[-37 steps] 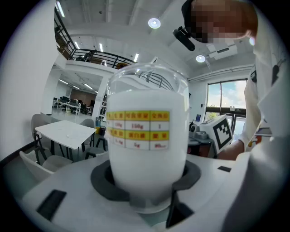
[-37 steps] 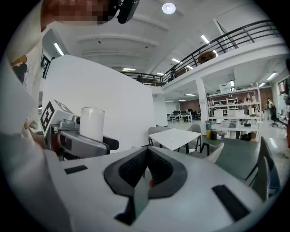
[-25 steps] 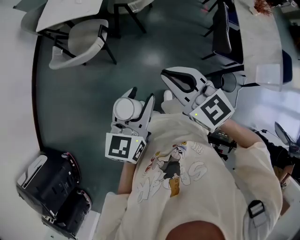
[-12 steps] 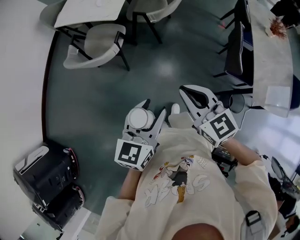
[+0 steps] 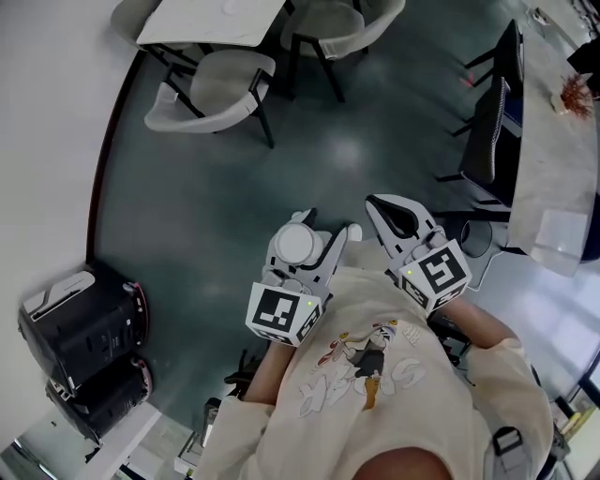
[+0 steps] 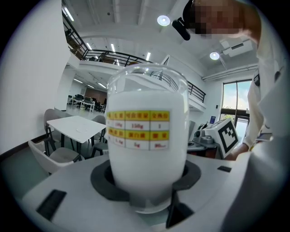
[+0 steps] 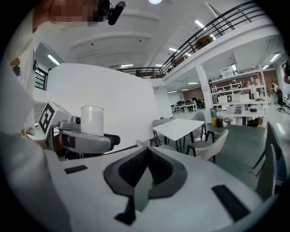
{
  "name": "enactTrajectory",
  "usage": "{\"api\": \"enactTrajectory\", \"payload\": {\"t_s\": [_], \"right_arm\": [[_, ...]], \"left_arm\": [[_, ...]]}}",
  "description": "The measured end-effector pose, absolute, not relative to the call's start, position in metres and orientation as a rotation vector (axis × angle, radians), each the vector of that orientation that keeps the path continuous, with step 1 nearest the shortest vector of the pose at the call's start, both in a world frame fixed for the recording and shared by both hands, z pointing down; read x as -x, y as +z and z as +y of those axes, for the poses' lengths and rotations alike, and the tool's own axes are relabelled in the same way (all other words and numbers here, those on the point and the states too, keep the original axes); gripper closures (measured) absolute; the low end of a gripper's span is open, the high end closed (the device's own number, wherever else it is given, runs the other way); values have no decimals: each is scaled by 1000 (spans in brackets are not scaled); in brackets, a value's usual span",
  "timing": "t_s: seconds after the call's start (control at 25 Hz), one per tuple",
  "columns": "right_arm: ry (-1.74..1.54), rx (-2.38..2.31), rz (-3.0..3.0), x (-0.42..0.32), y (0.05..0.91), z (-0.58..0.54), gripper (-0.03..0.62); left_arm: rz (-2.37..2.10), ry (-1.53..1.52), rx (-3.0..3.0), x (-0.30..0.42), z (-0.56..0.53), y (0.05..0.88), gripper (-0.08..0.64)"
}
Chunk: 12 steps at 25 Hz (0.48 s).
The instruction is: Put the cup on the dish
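Note:
A white cup (image 5: 296,246) with a yellow label and a clear rim (image 6: 147,149) stands upright between the jaws of my left gripper (image 5: 323,230), which is shut on its lower part. I carry it in the air above a dark green floor, close to the person's chest. My right gripper (image 5: 384,208) is beside it to the right, shut with nothing between its black pads (image 7: 147,170). The right gripper view shows the cup (image 7: 92,120) sticking up out of the left gripper (image 7: 86,140). No dish is in view.
A white table (image 5: 211,19) with pale chairs (image 5: 220,89) stands ahead on the left. A long pale table (image 5: 553,141) with a black chair (image 5: 492,112) runs along the right. Black cases (image 5: 80,328) lie on the floor at the lower left.
The floor, table and chairs have slid down and to the right in the head view as the person moves. Both grippers keep the same pose, the cup still held.

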State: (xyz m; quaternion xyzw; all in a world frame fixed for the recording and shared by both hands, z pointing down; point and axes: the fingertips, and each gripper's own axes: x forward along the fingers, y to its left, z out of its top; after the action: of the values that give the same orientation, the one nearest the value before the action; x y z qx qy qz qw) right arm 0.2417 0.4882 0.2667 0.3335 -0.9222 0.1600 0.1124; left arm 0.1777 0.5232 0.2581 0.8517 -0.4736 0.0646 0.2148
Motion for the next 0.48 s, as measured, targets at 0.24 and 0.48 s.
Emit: {"api": "enactTrajectory", "payload": {"t_s": [0.24,0.48], "right_arm": [[533,-993,-2679,-236,272,478,589],[542,-1008,-2632,-201,285,446,589]], "left_arm": [[-1313,170,-2354,-169,509,259,350],[-1313,167,-2336,-115,471,269,350]]}}
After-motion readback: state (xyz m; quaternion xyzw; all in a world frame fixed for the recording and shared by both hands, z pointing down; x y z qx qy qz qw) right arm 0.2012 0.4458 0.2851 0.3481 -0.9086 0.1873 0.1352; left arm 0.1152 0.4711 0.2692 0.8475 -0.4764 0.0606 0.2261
